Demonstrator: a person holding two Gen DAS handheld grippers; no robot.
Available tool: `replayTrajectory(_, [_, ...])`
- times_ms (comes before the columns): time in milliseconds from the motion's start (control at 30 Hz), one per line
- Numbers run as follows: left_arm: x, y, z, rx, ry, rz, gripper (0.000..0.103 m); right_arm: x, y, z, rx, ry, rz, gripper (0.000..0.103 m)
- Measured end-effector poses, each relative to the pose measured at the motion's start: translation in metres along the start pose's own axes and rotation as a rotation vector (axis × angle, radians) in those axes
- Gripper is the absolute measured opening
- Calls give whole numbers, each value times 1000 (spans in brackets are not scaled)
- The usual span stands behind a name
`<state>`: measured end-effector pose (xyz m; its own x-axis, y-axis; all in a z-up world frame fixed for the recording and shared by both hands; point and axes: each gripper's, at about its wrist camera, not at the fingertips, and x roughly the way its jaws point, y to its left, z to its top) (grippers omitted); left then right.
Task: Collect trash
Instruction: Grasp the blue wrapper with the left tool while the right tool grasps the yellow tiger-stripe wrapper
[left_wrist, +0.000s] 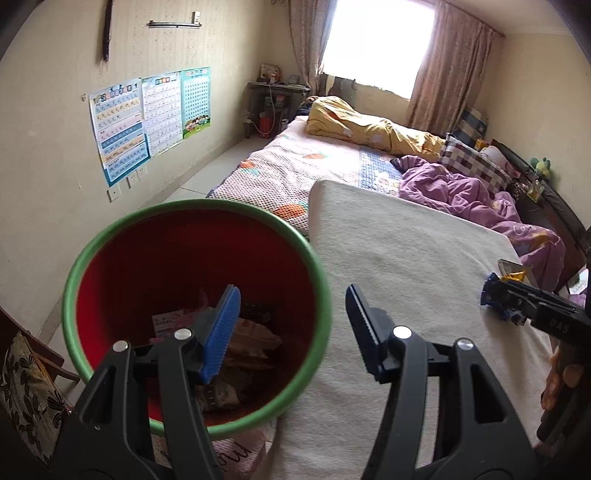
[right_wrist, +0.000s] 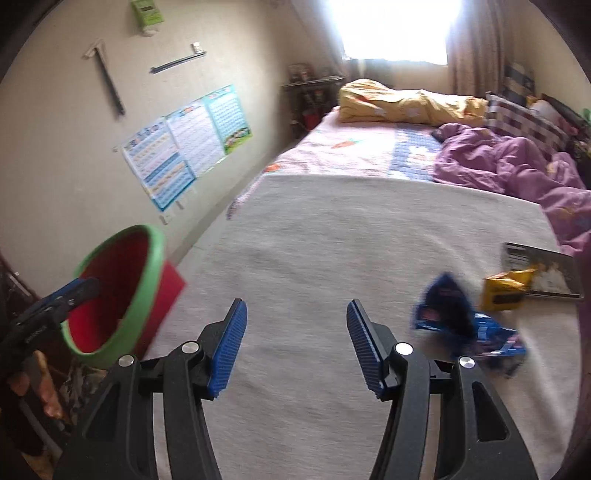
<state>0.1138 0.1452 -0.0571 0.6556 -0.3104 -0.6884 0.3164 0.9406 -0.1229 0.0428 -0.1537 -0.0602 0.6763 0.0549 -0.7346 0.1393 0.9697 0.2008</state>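
Note:
A red bin with a green rim (left_wrist: 192, 206) stands at the bed's left edge, with several wrappers (left_wrist: 236, 354) inside; it also shows in the right wrist view (right_wrist: 147, 266). My left gripper (left_wrist: 291, 328) is open and empty, its left finger over the bin mouth. My right gripper (right_wrist: 295, 343) is open and empty above the white blanket (right_wrist: 332, 240). A blue wrapper (right_wrist: 461, 317) lies just right of it, with a yellow wrapper (right_wrist: 506, 288) and a flat dark packet (right_wrist: 543, 269) beyond. In the left wrist view the right gripper (left_wrist: 495, 295) sits by the blue wrapper.
The bed holds a purple quilt (right_wrist: 517, 166), a yellow quilt (right_wrist: 399, 101) and a checked pillow (left_wrist: 472, 162). Posters (left_wrist: 147, 118) hang on the left wall. A chair with a patterned cushion (left_wrist: 26, 391) stands at the lower left beside the bin.

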Motion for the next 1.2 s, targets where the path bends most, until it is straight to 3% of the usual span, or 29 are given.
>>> replayTrajectory(200, [17, -59, -10, 21, 63, -84, 60, -18, -109, -12, 157, -9, -127, 56])
replayTrajectory(433, [39, -142, -25, 35, 157, -227, 61, 1, -181, 1, 204, 27, -122, 56])
replayTrajectory(567, [43, -177, -33, 66, 179, -238, 63, 26, -187, 6, 129, 77, -129, 54])
replayTrajectory(600, [44, -183, -35, 69, 187, -237, 63, 34, -188, 6, 111, 100, -116, 44])
replayTrajectory(700, [47, -195, -39, 71, 204, -225, 63, 37, -184, 2, 49, 110, -80, 30])
replayTrajectory(867, [56, -203, -38, 38, 227, -217, 63, 18, -192, -20, 97, 132, 38, 26])
replayTrajectory(1033, [67, -218, -34, 20, 237, -236, 64, 0, -188, -52, 217, 197, 236, 25])
replayTrajectory(1200, [82, -239, -39, 50, 268, -255, 64, -25, -185, -69, 245, 172, 234, 25])
